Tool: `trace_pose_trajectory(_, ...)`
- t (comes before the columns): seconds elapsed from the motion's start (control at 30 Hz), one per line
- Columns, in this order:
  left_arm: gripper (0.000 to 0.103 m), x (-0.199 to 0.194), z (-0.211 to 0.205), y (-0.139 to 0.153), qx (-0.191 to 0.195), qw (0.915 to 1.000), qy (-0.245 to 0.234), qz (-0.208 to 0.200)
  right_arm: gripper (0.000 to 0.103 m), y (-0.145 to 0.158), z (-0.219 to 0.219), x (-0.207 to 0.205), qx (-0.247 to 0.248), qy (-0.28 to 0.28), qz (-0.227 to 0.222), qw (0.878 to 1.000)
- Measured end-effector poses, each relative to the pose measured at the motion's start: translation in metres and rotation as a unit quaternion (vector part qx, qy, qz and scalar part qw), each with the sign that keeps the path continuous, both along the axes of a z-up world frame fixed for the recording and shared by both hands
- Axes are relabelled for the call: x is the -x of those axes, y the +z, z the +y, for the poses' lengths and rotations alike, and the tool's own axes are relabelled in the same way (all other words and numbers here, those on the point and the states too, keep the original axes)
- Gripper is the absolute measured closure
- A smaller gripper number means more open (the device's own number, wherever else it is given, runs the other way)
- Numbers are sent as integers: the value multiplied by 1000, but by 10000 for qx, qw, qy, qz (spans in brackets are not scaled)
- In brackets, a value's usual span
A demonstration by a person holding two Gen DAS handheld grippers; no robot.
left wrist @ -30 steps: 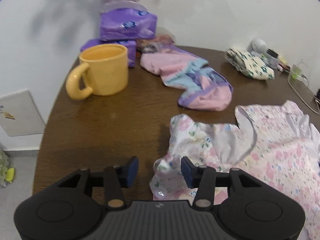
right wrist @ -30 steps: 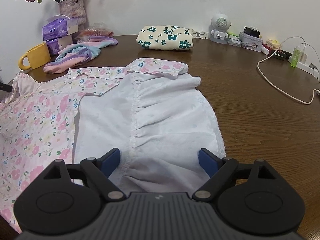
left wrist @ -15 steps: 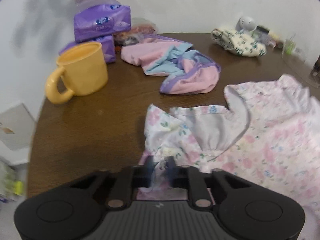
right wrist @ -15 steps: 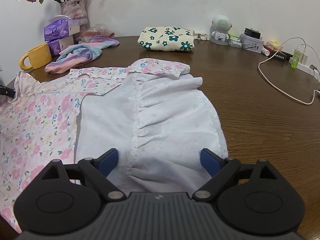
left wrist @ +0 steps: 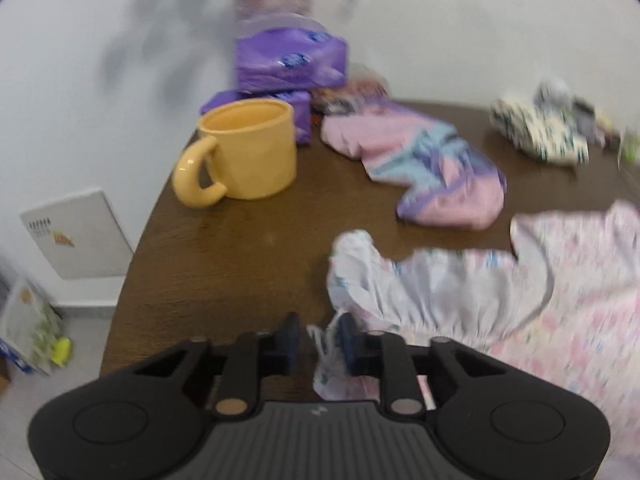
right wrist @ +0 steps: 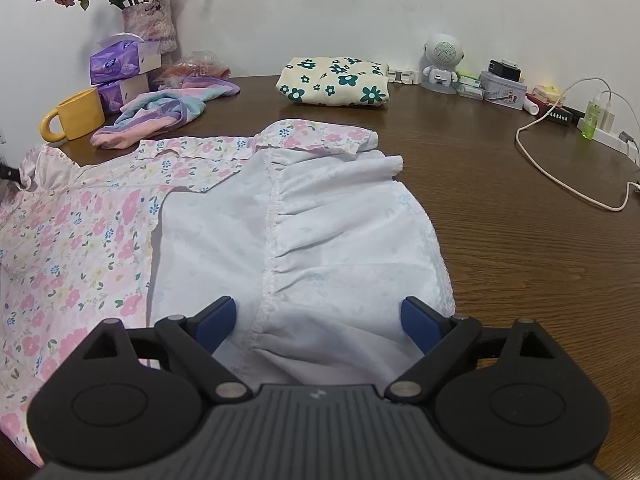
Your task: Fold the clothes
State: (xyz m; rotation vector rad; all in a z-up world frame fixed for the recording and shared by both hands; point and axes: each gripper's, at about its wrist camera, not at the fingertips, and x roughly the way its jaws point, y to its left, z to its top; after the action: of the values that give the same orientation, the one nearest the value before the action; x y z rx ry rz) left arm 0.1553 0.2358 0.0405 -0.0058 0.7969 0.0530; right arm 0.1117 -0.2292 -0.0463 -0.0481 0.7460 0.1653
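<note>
A pink floral dress (right wrist: 80,236) with a white inside-out skirt part (right wrist: 328,232) lies spread on the brown table (right wrist: 520,248). My left gripper (left wrist: 320,340) is shut on the dress's sleeve (left wrist: 400,280) at the table's left edge, and the sleeve is lifted and bunched. My right gripper (right wrist: 318,322) is open and hovers low over the white skirt part, its blue fingers either side of a gathered seam. The left wrist view is blurred.
A yellow mug (left wrist: 248,152), purple tissue packs (left wrist: 288,60) and a vase stand at the back left. A pink-purple garment (left wrist: 432,172) and a folded floral garment (right wrist: 336,82) lie further back. A white cable (right wrist: 560,176), a robot-shaped speaker (right wrist: 440,64) and small items sit at the right.
My left gripper closed on the dress's sleeve and has lifted and pulled it, so the sleeve now shows its white inside. The right gripper has barely moved.
</note>
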Motion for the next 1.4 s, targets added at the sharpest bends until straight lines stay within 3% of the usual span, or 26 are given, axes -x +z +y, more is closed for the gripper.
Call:
trace_pose_trajectory(0.13,81,-1,-7,9,8,9995,-230,-213,12,0,1,1,-1,-3,-9,10000)
trace_pose_trajectory(0.37,86,-34,-49,-11,-636,9948,-795,46,11,0,2,1,-2,-5,-19,10000)
trace_pose_trajectory(0.53,86,-49,-52,-24,-544,9949,-841,76,11,0,3,2,-3,9,-17,10000)
trace_pose_trajectory(0.77,61,-28,-24,-2,-174,9986,-453,-203,10,1,6,3,-22,12,-33,10000)
trace_pose_trajectory(0.83,60,-19,-16,4,-72,9988,-412,-264,10,6,5,2,-70,36,-94,9999)
trace_pose_trajectory(0.97,63,-10,-14,8,41,9971,-678,-340,14,18,3,0,-167,83,-215,9996)
trace_pose_trajectory(1.17,70,-15,-67,4,-113,9783,-2052,-277,17,36,0,-5,-291,161,-417,9986)
trace_pose_trajectory(1.23,72,-20,-79,0,-288,9781,-2054,-168,17,44,-2,-17,-250,217,-517,9981)
trace_pose_trajectory(1.3,78,-26,-79,-6,-336,9818,-1868,-58,17,44,-4,-35,-243,254,-420,9985)
trace_pose_trajectory(1.4,79,-37,-80,-14,-408,9864,-1587,106,18,32,-5,-57,-190,292,-184,9992)
